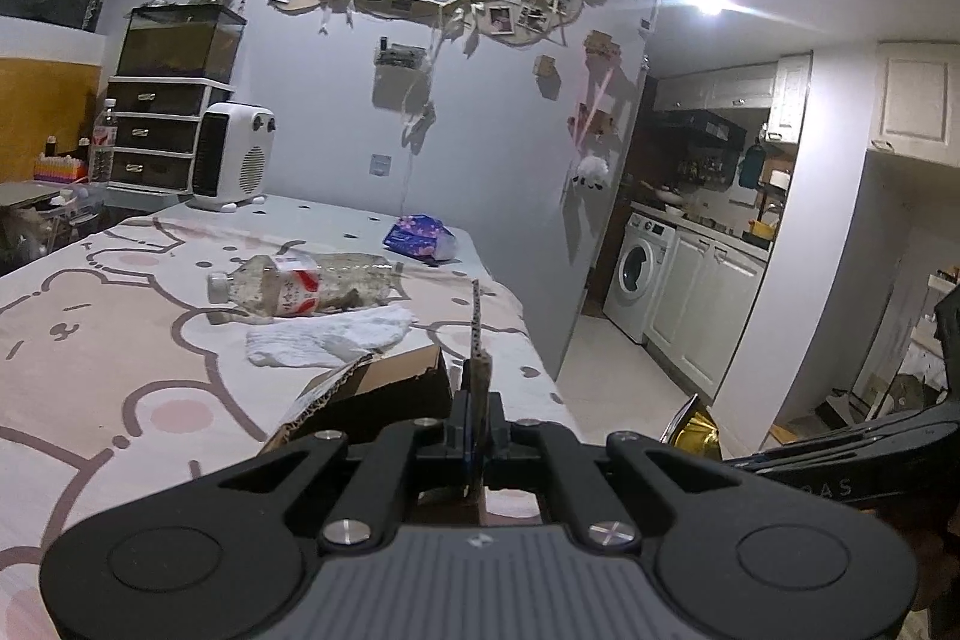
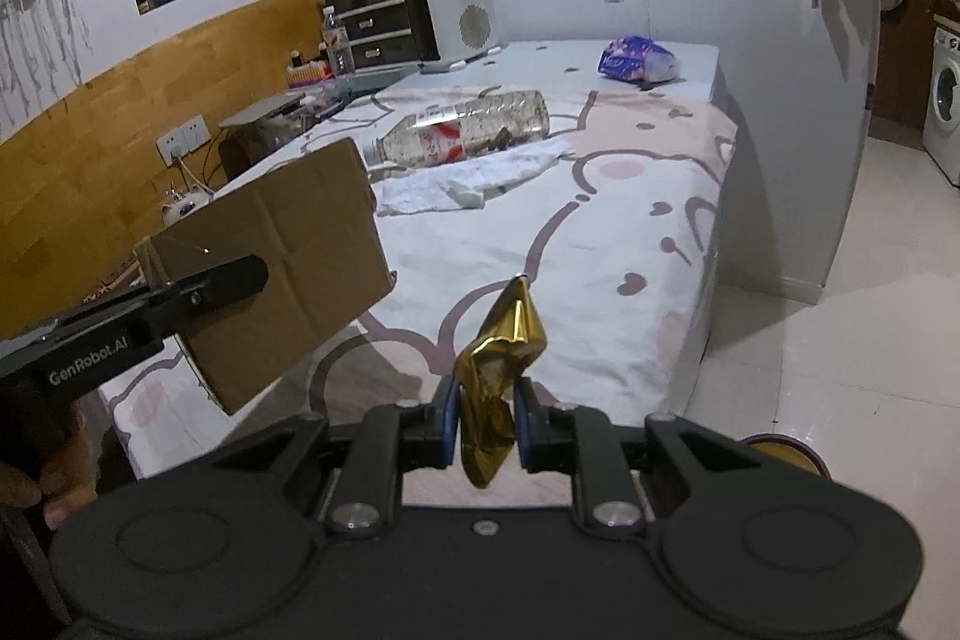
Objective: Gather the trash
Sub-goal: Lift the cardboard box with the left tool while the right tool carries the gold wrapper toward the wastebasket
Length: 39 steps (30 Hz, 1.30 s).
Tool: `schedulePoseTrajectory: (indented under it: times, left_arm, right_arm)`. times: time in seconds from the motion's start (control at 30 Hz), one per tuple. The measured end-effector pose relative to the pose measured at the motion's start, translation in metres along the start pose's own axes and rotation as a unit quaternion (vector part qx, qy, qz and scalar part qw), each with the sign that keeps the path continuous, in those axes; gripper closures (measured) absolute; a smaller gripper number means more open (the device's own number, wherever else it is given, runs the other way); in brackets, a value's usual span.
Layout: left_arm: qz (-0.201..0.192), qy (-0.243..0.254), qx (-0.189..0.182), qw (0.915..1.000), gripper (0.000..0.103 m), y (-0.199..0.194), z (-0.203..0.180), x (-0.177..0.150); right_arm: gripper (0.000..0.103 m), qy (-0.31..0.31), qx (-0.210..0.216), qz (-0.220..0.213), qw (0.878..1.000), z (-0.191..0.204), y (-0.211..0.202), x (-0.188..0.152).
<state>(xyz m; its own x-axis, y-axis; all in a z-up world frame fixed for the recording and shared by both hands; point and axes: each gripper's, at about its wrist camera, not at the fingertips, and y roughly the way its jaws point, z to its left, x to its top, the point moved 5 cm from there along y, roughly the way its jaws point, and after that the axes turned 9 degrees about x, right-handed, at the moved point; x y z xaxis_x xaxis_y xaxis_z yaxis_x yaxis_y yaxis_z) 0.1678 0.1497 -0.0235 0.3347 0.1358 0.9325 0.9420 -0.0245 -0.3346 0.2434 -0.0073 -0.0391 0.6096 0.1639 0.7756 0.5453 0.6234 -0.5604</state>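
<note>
Over the near edge of the bed (image 2: 600, 244), the right gripper (image 2: 487, 427) is clamped on a crumpled gold foil wrapper (image 2: 498, 364) and the left gripper (image 1: 477, 436) is pinched on a brown cardboard box's (image 2: 276, 244) wall, so the thin wall could tear or the foil slip free.

Left wrist view: looks forward along its jaws, low over the bed (image 1: 120, 370), facing the decorated wall (image 1: 480, 112) and the kitchen doorway at right. Right wrist view: sits higher, angled down across the same bed toward the drawer unit (image 2: 378, 22). Both views share the plastic bottle (image 1: 306, 283), white cloth (image 1: 330, 337), cardboard box (image 2: 270, 256) and heater (image 1: 234, 157).
</note>
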Motion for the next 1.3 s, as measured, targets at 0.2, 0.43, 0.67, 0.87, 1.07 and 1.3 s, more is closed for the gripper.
schedulePoseTrajectory:
  times: [0.2,0.43,0.67,0.87,1.07,1.3]
  left_arm:
    - [0.003,0.026,-0.019,0.9995,0.101,-0.002,-0.045,-0.001]
    - [0.015,0.043,-0.044,0.9980,0.101,0.002,-0.096,-0.011]
    - [0.028,0.061,-0.072,0.9951,0.101,0.010,-0.148,-0.024]
    - [0.045,0.070,-0.094,0.9920,0.101,0.019,-0.188,-0.038]
    - [0.059,0.080,-0.112,0.9887,0.101,0.026,-0.221,-0.053]
    - [0.079,0.080,-0.113,0.9872,0.101,0.043,-0.242,-0.073]
  right_arm:
    - [0.084,-0.006,-0.030,-0.010,0.999,-0.015,-0.025,-0.013]
    - [0.084,0.014,-0.072,-0.037,0.997,-0.052,-0.061,-0.031]
    - [0.084,0.029,-0.114,-0.062,0.991,-0.090,-0.099,-0.050]
    - [0.084,0.036,-0.158,-0.079,0.984,-0.118,-0.129,-0.066]
    - [0.084,0.049,-0.186,-0.090,0.977,-0.142,-0.150,-0.082]
    - [0.084,0.067,-0.212,-0.093,0.971,-0.166,-0.158,-0.100]
